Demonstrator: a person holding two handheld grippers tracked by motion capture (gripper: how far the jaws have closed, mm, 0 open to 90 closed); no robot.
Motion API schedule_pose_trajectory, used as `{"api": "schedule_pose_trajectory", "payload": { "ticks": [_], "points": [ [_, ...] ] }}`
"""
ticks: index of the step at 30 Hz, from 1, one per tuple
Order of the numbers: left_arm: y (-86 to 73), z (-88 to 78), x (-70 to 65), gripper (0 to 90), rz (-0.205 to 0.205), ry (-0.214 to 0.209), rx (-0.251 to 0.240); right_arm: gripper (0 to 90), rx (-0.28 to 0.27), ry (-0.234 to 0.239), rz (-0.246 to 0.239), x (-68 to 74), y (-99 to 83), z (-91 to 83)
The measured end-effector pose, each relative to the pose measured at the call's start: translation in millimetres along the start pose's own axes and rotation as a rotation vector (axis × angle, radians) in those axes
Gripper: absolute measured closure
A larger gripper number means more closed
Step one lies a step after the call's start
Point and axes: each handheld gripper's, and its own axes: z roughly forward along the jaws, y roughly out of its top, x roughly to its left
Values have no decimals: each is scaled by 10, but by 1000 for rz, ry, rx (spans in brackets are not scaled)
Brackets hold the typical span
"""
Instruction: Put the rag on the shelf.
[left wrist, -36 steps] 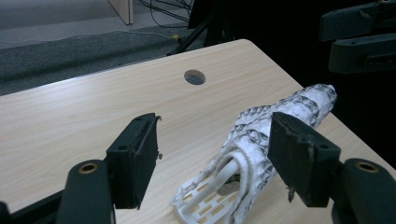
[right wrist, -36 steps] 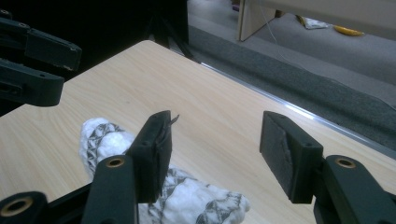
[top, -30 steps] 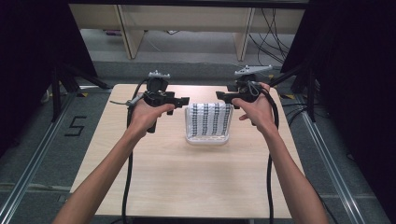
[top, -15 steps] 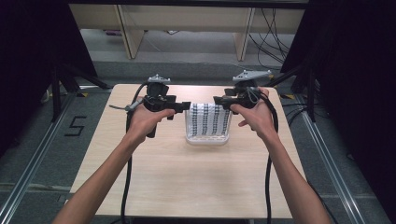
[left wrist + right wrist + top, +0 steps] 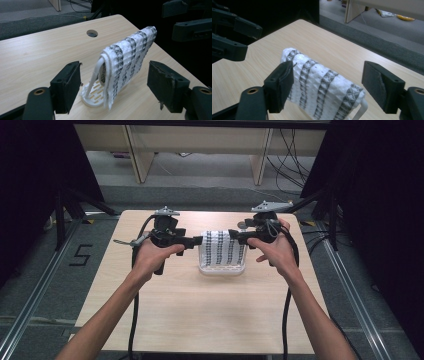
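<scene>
A white towel with dark patterned stripes point(image 5: 222, 249) hangs draped over a white plastic rack point(image 5: 222, 269) on the wooden table point(image 5: 200, 315). My left gripper point(image 5: 198, 240) is level at the towel's left end, my right gripper point(image 5: 233, 238) at its right end. In the left gripper view the towel point(image 5: 127, 58) and rack point(image 5: 91, 101) stand just beyond the left gripper point(image 5: 115, 85); its pads touch nothing. In the right gripper view the towel point(image 5: 322, 87) lies between and beyond the wide jaws of the right gripper point(image 5: 328, 85), free of the pads. Both pairs of jaws have just been opening.
A round cable hole point(image 5: 92, 33) sits near the table's far edge. Shelving legs point(image 5: 135, 155) and loose cables point(image 5: 295, 145) are on the floor behind the table. The dark frame posts point(image 5: 65, 205) flank it on both sides.
Both hands have shifted slightly closer to the towel's ends and a bit toward me. Both pairs of jaws stand wider than before. The towel stays on the rack.
</scene>
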Motion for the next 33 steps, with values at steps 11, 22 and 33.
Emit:
{"api": "schedule_pose_trajectory", "payload": {
  "ticks": [11,22,33],
  "points": [
    [-205,-90,1,244,2,-16,-8,258,-4,10,-23,65,-139,-90],
    [-372,-176,42,244,0,-18,-21,257,-20,15,-15,121,-316,-171],
    [-530,-253,57,246,2,-21,-35,256,-4,15,-15,184,-483,-253]
  ]
}}
